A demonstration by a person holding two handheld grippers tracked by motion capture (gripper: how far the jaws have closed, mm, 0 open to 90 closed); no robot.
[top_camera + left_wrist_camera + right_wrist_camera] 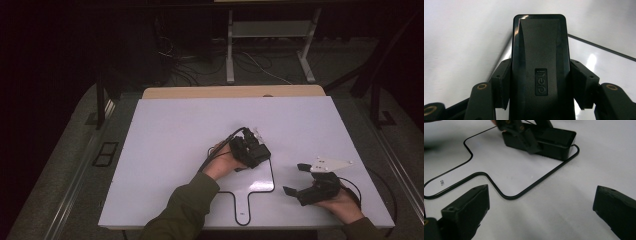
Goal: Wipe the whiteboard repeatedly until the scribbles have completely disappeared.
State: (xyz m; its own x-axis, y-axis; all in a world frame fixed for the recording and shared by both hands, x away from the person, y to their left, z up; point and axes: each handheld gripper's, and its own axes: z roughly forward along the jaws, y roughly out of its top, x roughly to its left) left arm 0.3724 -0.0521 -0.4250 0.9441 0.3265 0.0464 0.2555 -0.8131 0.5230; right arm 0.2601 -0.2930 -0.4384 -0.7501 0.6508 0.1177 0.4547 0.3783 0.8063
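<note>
Between my left gripper's [540,82] pads [502,85] sits a black eraser block [540,62], clamped on both long sides, so that hand is grasping it firmly. It's a smooth, dark, rounded rectangle with "deli" stamped on top, glossy enough to catch the light at the far edge. From up high I'm holding it down on the white board [165,140], right at the far corner of the thin black outline [272,175] drawn there, the one shaped like a paddle with a handle.

My right gripper [541,220] is doing nothing yet, jaws spread wide and nothing between them, parked near the board's right edge and pointed at the block.

Best guess on the step: I'm moving the block along or into that outline. Next move probably wants a steady slide with the block kept flat on the surface, and the grip kept tight so it doesn't twist out. Can't tell if its underside is fully touching the board.
</note>
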